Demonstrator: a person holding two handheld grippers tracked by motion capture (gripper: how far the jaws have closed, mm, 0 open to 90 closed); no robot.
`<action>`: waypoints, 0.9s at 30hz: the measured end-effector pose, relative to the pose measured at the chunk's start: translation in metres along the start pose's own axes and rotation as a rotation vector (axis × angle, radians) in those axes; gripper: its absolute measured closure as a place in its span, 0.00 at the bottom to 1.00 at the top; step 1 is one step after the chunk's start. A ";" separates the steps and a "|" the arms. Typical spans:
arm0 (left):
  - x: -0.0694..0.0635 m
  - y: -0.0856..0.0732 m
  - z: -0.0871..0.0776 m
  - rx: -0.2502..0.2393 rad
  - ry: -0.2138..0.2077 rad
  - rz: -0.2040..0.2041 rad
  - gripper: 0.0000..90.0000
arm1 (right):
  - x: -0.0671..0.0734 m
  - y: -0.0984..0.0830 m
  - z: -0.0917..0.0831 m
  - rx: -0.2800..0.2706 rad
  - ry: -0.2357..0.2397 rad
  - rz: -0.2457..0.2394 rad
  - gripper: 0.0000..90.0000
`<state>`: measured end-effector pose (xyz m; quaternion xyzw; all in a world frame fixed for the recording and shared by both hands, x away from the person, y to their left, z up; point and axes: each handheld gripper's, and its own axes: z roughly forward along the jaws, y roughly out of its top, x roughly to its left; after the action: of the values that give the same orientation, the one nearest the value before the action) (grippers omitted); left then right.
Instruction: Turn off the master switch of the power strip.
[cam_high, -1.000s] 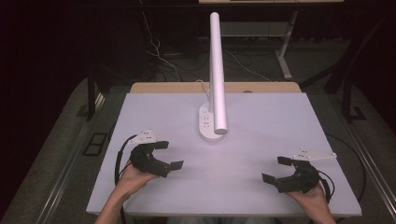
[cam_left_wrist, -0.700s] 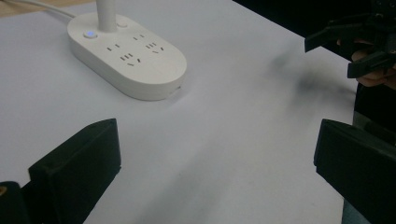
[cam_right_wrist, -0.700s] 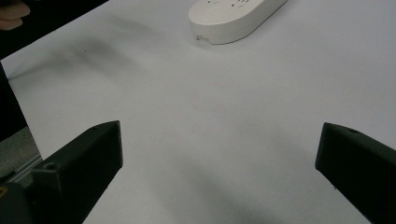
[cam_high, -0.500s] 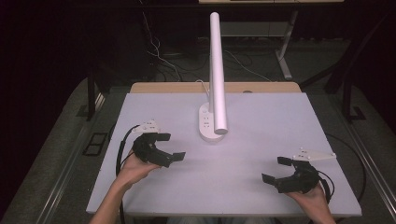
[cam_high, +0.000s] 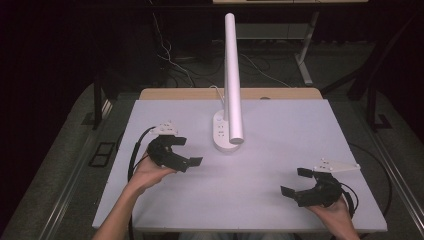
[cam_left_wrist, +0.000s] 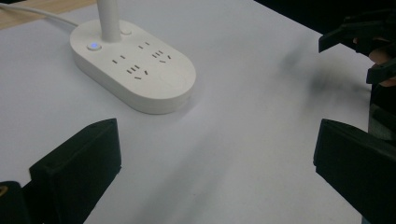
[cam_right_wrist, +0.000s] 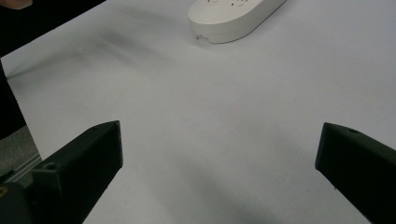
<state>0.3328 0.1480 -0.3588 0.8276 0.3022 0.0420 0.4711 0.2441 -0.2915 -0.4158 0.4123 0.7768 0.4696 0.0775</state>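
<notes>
Right now the left gripper (cam_high: 186, 150) hovers just left of the white lamp base (cam_high: 226, 134), which sits toward the far middle of the pale tabletop (cam_high: 280, 125), its tall white lamp arm (cam_high: 232, 75) rising and leaning over it. The fingers (cam_left_wrist: 77, 168) of that gripper are spread wide apart with nothing between them, and a small blue light (cam_left_wrist: 94, 46) glows on the base. The right gripper (cam_high: 296, 182) rests at the near right, well apart from the base, its fingers (cam_right_wrist: 79, 163) likewise wide apart and empty.
</notes>
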 end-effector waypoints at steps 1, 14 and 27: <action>0.001 0.001 0.000 0.002 0.001 0.003 0.00 | 0.000 0.000 0.000 0.000 0.000 0.000 0.00; 0.010 0.019 0.010 0.039 0.009 0.023 0.00 | 0.002 0.000 0.001 0.008 -0.003 -0.004 0.00; 0.024 0.035 0.016 0.062 0.035 0.024 0.00 | 0.001 0.001 0.001 0.005 -0.008 -0.014 0.00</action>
<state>0.3740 0.1356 -0.3445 0.8446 0.3016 0.0525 0.4392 0.2443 -0.2895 -0.4156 0.4091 0.7804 0.4656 0.0829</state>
